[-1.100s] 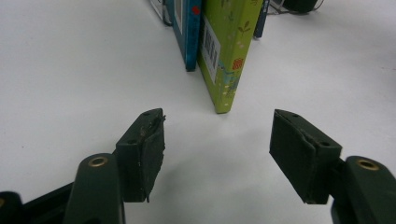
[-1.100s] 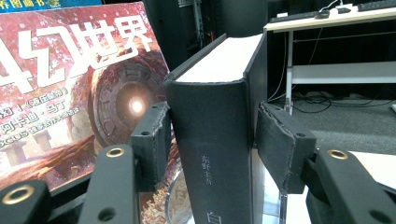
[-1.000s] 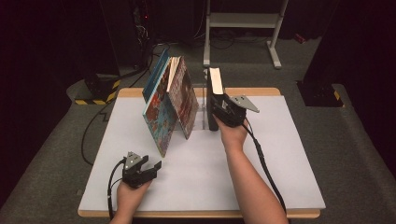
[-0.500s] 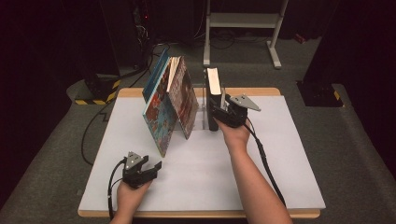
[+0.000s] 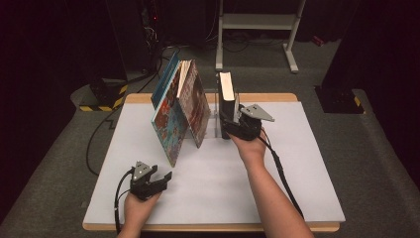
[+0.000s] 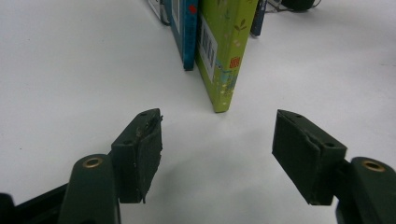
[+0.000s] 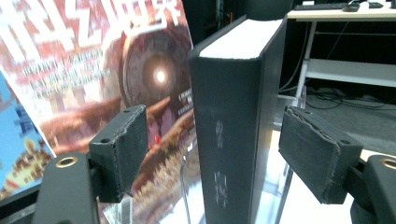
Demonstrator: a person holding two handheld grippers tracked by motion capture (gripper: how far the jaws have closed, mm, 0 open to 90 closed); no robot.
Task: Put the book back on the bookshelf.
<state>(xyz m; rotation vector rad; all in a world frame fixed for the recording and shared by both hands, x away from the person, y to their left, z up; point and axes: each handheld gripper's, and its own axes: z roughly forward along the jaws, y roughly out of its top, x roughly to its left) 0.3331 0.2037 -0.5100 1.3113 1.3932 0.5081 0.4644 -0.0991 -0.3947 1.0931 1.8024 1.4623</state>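
The left tongs [image 5: 166, 177] rest spread on the table [image 5: 297, 163], near its front edge. Leaning picture books [image 5: 181, 111] stand mid-table. The right tongs [image 5: 229, 116], spread, straddle the upright black book [image 5: 226, 101] without pinching it.

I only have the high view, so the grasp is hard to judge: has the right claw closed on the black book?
Observer: No; the right claw straddles the black book, jaws open, a gap each side.
Operator: And the left claw?
Observer: The left claw is open, aimed at a green book with a barcoded cover.
Operator: Anything next to that?
Observer: A blue book stands right beside it.
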